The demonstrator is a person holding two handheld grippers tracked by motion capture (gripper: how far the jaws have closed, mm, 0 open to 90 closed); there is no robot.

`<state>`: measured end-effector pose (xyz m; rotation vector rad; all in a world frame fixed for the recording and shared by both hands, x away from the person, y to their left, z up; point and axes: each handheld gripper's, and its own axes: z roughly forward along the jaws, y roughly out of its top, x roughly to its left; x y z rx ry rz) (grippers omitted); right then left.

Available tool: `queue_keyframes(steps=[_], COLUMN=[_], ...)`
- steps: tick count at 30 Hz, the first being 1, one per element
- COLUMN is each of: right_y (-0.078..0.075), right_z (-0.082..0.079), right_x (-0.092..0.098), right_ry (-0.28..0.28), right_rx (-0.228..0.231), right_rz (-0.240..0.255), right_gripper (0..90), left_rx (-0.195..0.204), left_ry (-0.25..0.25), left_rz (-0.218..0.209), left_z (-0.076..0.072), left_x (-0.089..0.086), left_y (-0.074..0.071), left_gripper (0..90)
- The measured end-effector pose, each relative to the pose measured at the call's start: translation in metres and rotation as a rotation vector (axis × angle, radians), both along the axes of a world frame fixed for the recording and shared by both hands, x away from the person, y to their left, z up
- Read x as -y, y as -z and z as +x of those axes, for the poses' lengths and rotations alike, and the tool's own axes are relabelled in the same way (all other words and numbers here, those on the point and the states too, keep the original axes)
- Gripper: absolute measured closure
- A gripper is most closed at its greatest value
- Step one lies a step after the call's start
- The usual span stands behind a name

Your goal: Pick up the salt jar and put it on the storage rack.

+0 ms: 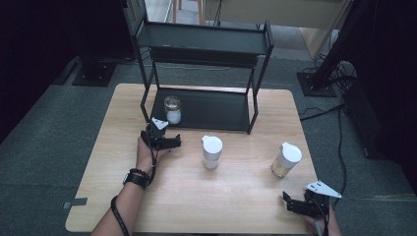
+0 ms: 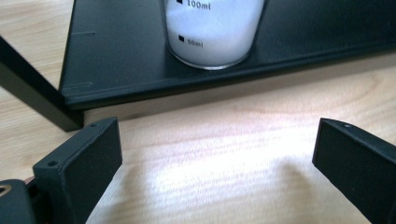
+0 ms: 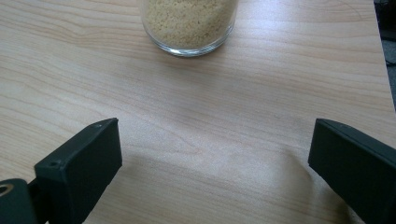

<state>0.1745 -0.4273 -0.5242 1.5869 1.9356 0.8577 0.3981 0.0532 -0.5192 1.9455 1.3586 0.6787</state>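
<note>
We judged the shelving step to be in hand: the open jar of white powder [image 1: 172, 109] stood on the black rack's [image 1: 216, 110] bottom shelf, near its left front post. Our left gripper [image 1: 173, 142] hovered just in front of that jar, jaws spread wide, holding nothing. Next we would need to reach for the lidded white jar [image 1: 212, 151] right of it.

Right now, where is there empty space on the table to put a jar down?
Bare wood lies between the lidded white jar and the left gripper, and along the table's near edge up to the right gripper. It is crowded at the shelf's left corner, by the open glass jar.
</note>
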Motion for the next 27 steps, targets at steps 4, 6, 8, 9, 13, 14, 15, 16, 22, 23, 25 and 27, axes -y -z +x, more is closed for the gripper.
queue_keyframes(steps=[4,6,8,9,13,14,15,16,22,23,25,27], right_y=[0.000,0.000,0.000,0.000,0.000,0.000,0.000,0.000,0.000,0.000,0.000,0.000], right_z=[0.000,0.000,0.000,0.000,0.000,0.000,0.000,0.000,0.000,0.000,0.000,0.000], right_x=[0.000,0.000,0.000,0.000,0.000,0.000,0.000,0.000,0.000,0.000,0.000,0.000], right_ry=[0.004,0.004,0.006,0.006,0.005,0.006,0.007,0.008,0.013,0.014,0.016,0.018], right_rx=[-0.001,-0.001,-0.001,0.000,0.005,0.005,0.004,0.003,0.001,0.001,0.001,0.001], right_rz=[-0.001,-0.001,-0.001,-0.001,0.001,0.000,0.000,0.000,0.000,-0.001,0.000,0.000], right_gripper=[2.4,2.4,2.4,2.4,2.4,2.4,2.4,2.4,2.4,2.4,2.4,2.4], left_rx=[0.000,-0.004,-0.006,-0.006,-0.007,-0.009,-0.011,-0.013,-0.008,-0.007,-0.008,-0.008], left_ry=[0.011,0.010,0.018,0.021,0.023,0.023,0.022,0.023,0.032,0.033,0.031,0.032], left_rz=[0.013,0.007,-0.001,-0.004,-0.013,-0.016,-0.020,-0.020,-0.018,-0.019,-0.022,-0.025], left_z=[-0.006,-0.009,-0.012,-0.014,-0.022,-0.024,-0.026,-0.028,-0.038,-0.040,-0.043,-0.046], left_x=[-0.003,-0.006,-0.009,-0.010,-0.016,-0.019,-0.020,-0.022,-0.028,-0.029,-0.031,-0.033], left_y=[0.000,0.000,0.000,0.000,0.000,0.000,0.000,0.000,0.000,0.000,0.000,0.000], left_gripper=[1.6,1.6,1.6,1.6,1.6,1.6,1.6,1.6,1.6,1.6,1.6,1.6])
